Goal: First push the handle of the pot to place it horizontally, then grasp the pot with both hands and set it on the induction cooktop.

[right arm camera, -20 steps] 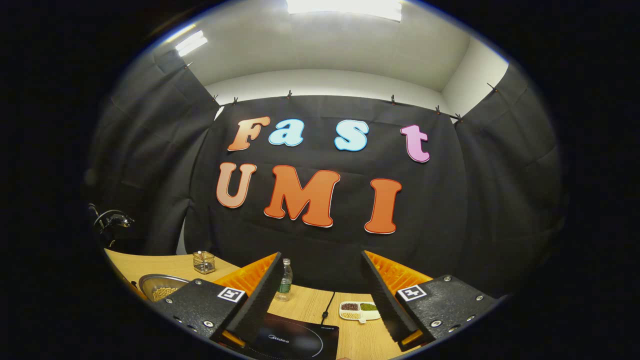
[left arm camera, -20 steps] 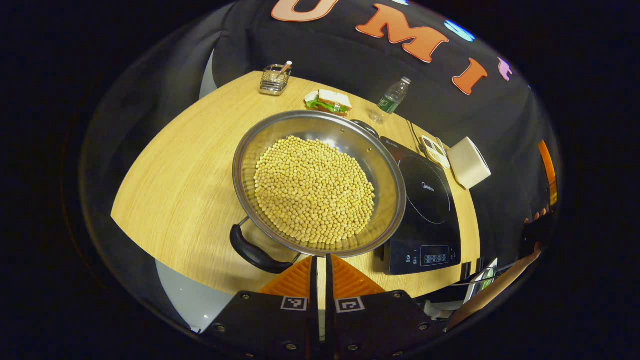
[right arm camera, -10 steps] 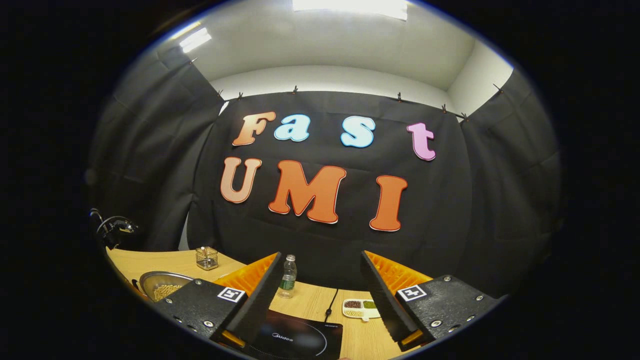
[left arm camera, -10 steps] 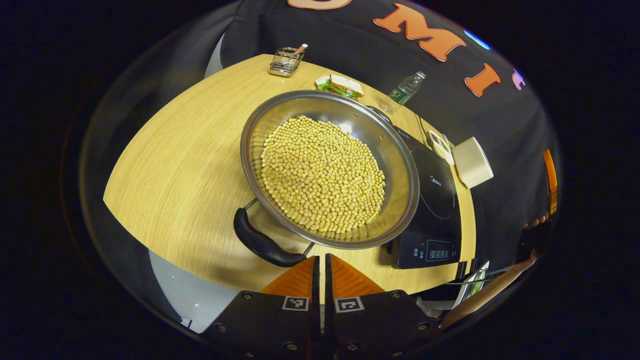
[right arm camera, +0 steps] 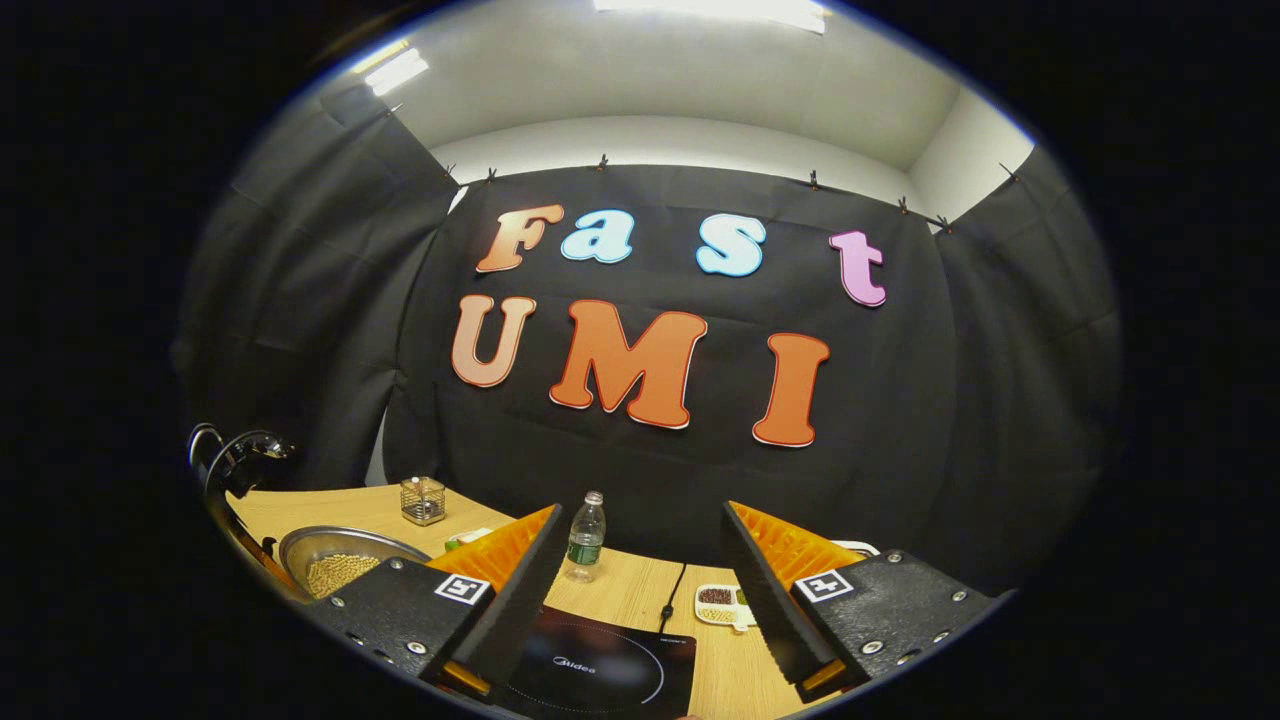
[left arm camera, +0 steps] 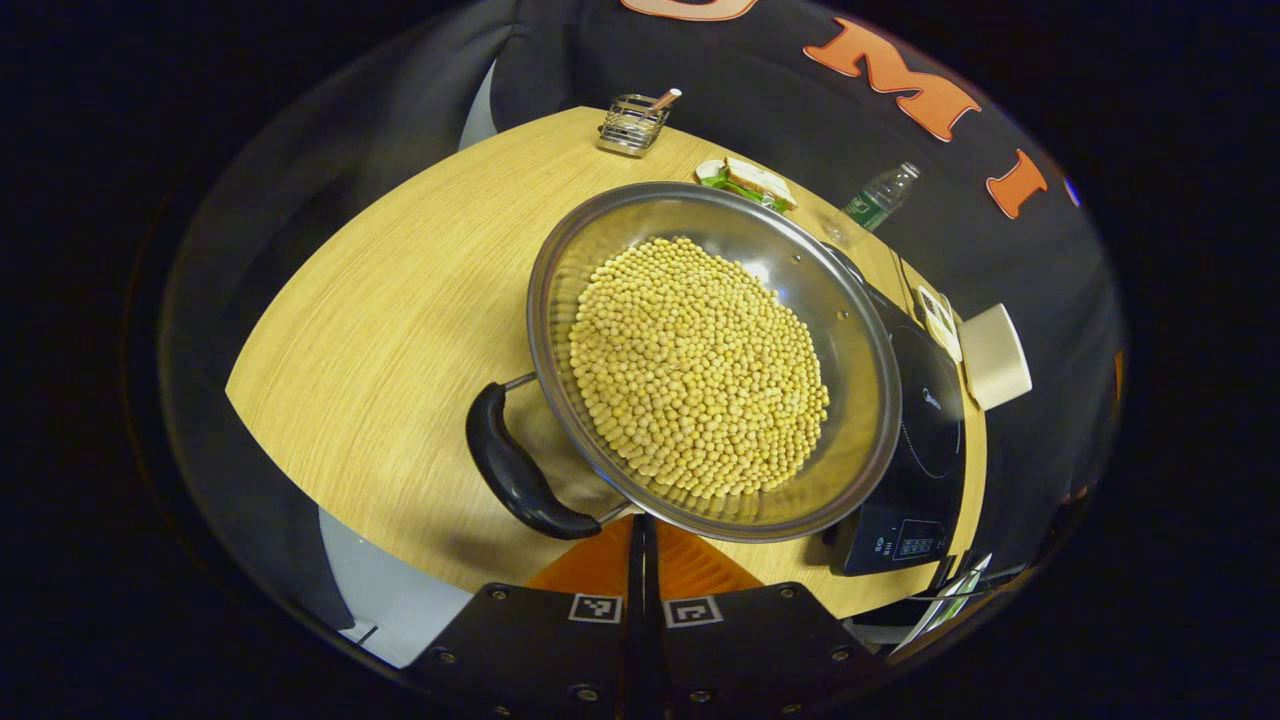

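Observation:
A steel pot (left arm camera: 860, 340) full of yellow beans stands on the wooden table (left arm camera: 380, 320), its right side next to the black induction cooktop (left arm camera: 925, 440). Its black near handle (left arm camera: 515, 470) points to the lower left; the far handle (left arm camera: 845, 265) peeks over the back rim. My left gripper (left arm camera: 640, 545) is shut with nothing in it, tips at the pot's near rim, just right of the near handle. My right gripper (right arm camera: 640, 600) hangs open above the cooktop (right arm camera: 600, 670), with the pot (right arm camera: 300, 548) far off to its left.
A wire holder (left arm camera: 632, 122), a sandwich (left arm camera: 750, 182) and a water bottle (left arm camera: 875, 200) stand behind the pot. A sectioned dish (left arm camera: 938, 318) and a white roll (left arm camera: 995, 355) lie beyond the cooktop. The table's near edge runs just below the handle.
My left gripper has closed its small gap and come up to the pot's near rim; the handle now sits further left and more upright. The right gripper's view has tipped down slightly.

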Motion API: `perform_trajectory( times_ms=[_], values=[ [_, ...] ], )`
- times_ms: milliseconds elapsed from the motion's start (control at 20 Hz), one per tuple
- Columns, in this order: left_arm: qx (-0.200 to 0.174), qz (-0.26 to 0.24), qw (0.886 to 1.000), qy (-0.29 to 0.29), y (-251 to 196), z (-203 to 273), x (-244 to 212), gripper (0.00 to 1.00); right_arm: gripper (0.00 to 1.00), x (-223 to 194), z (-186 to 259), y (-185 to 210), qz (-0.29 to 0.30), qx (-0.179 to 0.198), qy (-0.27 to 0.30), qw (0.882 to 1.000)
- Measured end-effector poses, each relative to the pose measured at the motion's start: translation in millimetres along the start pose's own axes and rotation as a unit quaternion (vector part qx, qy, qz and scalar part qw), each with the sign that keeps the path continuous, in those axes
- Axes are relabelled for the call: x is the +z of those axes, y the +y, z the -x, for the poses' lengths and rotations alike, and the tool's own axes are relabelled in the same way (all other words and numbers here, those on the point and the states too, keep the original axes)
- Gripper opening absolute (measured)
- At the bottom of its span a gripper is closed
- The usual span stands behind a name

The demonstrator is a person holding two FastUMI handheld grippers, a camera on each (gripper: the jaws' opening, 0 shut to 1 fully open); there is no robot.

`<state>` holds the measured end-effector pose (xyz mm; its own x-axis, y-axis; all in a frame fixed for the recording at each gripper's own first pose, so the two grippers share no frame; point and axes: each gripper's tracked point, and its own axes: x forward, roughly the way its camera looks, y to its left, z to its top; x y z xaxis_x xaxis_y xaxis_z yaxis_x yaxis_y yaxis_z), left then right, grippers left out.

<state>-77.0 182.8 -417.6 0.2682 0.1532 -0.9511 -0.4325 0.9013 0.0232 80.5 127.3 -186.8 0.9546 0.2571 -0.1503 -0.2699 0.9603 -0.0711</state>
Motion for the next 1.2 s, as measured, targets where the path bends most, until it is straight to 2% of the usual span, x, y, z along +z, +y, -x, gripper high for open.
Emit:
perform_trajectory(
  times_ms=[150, 350, 750, 900, 1050, 1200],
  values=[
    [0.013, 0.001, 1.000, -0.004, 11, 4, 8, 0.01, 0.95, -15, -8, 16, -0.014, 0.020, 0.024, 0.999],
    [0.049, -0.008, 0.998, -0.025, 38, 9, 26, 0.01, 0.95, -39, -23, 39, -0.029, 0.044, 0.065, 0.996],
    [0.075, -0.020, 0.996, -0.042, 64, -5, 56, 0.01, 0.95, -88, -40, 91, -0.054, 0.097, 0.153, 0.982],
    [0.080, -0.022, 0.996, -0.044, 72, -6, 64, 0.01, 0.95, -115, -42, 115, -0.070, 0.123, 0.202, 0.969],
    [0.088, -0.024, 0.995, -0.050, 84, -6, 78, 0.01, 0.95, -144, -45, 142, -0.098, 0.144, 0.257, 0.951],
    [0.096, -0.050, 0.992, -0.062, 90, -12, 92, 0.00, 0.95, -166, -45, 161, -0.119, 0.155, 0.302, 0.933]
  ],
)
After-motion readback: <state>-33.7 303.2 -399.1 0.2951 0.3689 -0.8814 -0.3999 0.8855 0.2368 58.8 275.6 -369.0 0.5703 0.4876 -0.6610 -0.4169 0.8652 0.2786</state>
